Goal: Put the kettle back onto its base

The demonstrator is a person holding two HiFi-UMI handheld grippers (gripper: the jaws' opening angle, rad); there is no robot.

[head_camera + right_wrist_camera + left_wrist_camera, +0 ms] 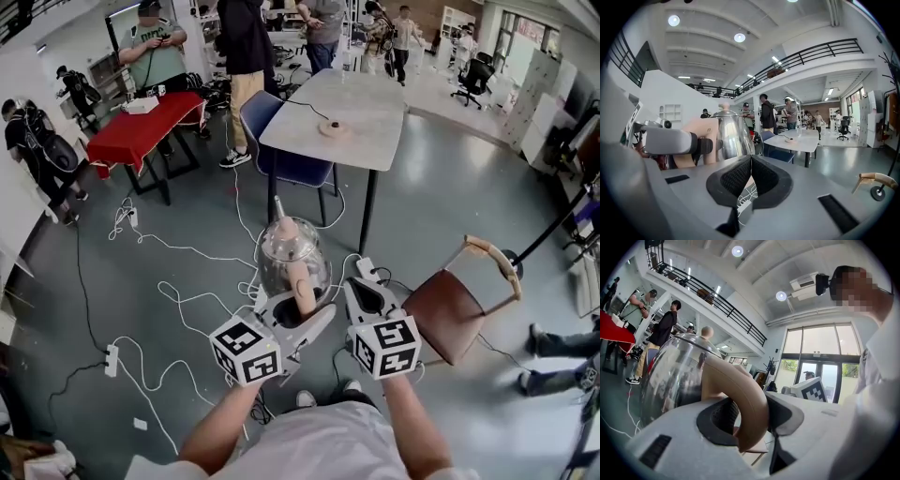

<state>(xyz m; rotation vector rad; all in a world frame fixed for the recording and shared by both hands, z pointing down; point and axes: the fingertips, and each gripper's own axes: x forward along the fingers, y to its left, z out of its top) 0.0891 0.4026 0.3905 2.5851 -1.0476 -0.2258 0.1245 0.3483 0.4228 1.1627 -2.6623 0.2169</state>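
The kettle (292, 255), a shiny steel body with a tan handle (301, 284), hangs in the air over the floor. My left gripper (298, 314) is shut on that handle. In the left gripper view the handle (740, 394) fills the space between the dark pads of my left gripper (750, 416), with the kettle body (675, 376) beyond. My right gripper (361, 292) is beside it on the right, shut and empty. The right gripper view shows that gripper's (751, 164) pads meeting and the kettle (733, 136) to the left. The round base (333, 127) lies on the grey table (375, 112) ahead.
A blue chair (281, 155) stands at the grey table's near side. A brown chair (455, 305) stands close on my right. White cables and power strips (178, 305) run over the floor. A red table (145, 127) and several people are at the back.
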